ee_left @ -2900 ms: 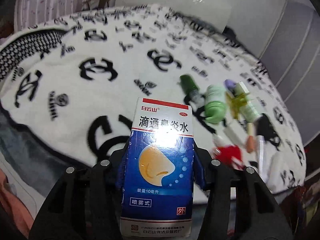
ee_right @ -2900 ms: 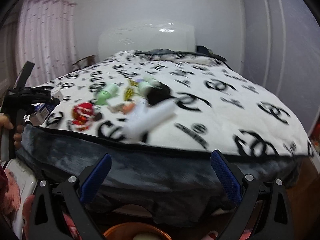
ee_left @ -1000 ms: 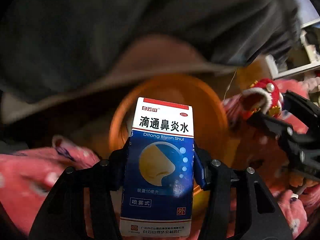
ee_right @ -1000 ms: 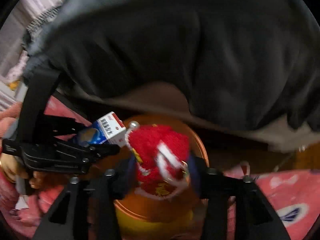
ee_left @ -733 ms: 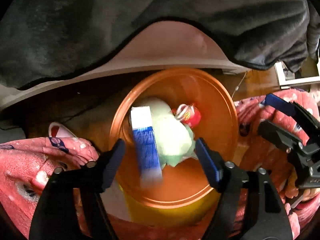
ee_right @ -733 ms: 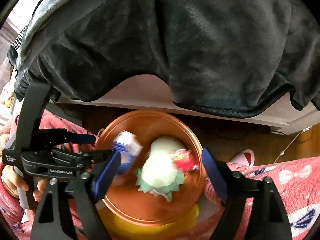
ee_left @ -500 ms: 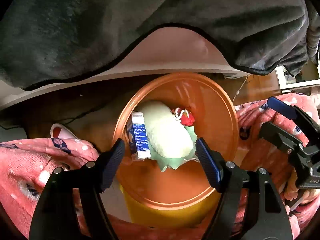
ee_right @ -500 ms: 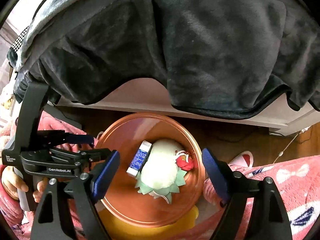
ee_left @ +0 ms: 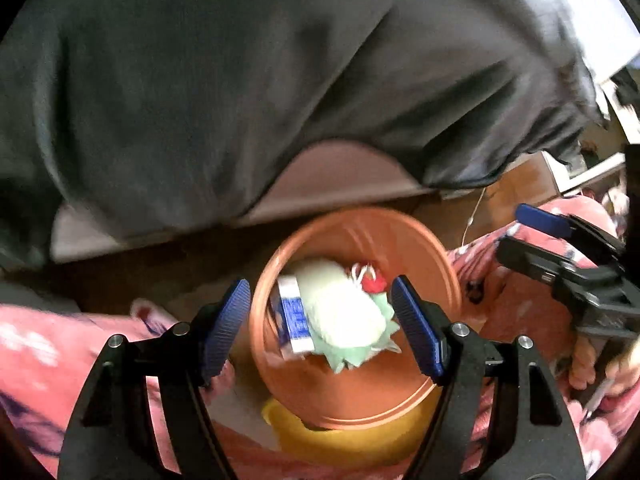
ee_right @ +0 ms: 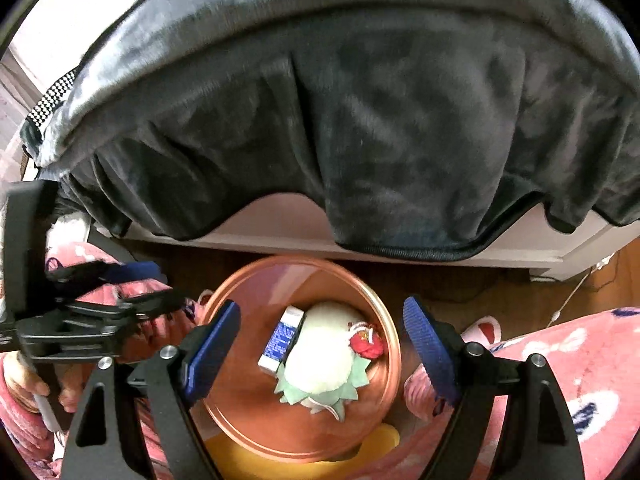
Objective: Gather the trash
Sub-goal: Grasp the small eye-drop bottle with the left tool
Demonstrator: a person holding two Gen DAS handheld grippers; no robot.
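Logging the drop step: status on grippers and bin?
Left gripper open, empty. Right gripper open, empty. Blue-and-white medicine box and red plush toy lie in round orange bin beside pale green plush. Nothing blocking.

Box point(ee_right: 281, 338) print too blurred to read; bin point(ee_right: 256, 416) base hidden.

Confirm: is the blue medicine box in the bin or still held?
In. The blue medicine box lies inside the orange bin; both jaws open.

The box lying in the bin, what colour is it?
Blue and white box, lying in the orange bin; the right wrist view shows it best.
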